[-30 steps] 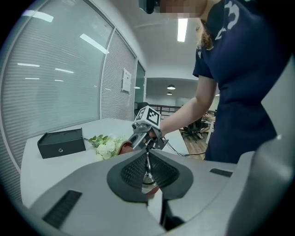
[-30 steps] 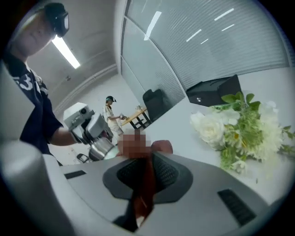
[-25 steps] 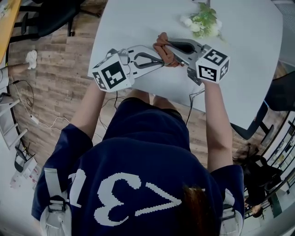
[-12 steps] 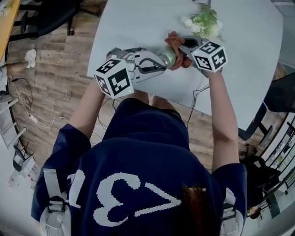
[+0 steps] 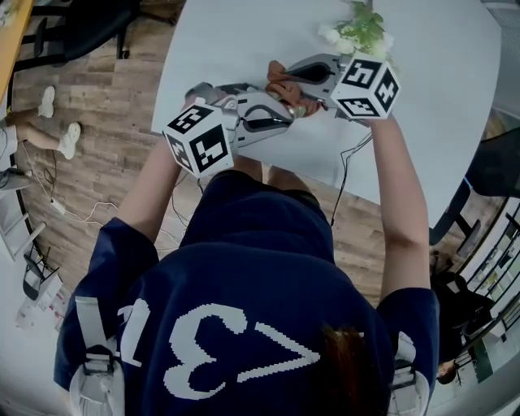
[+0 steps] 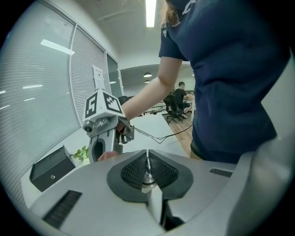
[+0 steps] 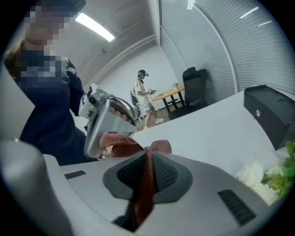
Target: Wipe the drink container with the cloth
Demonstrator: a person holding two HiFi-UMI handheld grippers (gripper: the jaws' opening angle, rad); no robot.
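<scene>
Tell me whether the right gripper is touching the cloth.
Touching. In the right gripper view, the reddish cloth is pinched between the closed jaws of the right gripper.

Bright and even, lit from ceiling strips (image 6: 150, 13) above the white table (image 5: 244, 41); only soft, faint shadows on that table. Reflected light streaks on the blinds (image 6: 41, 92) beside the table. Heavy fisheye bending and black corners in both gripper views.

Navy short-sleeved shirt (image 5: 244, 268), white numerals (image 5: 219, 341); grey left gripper (image 5: 289, 112), grey right gripper (image 5: 280, 84), black-white marker cubes (image 5: 199, 140)
</scene>
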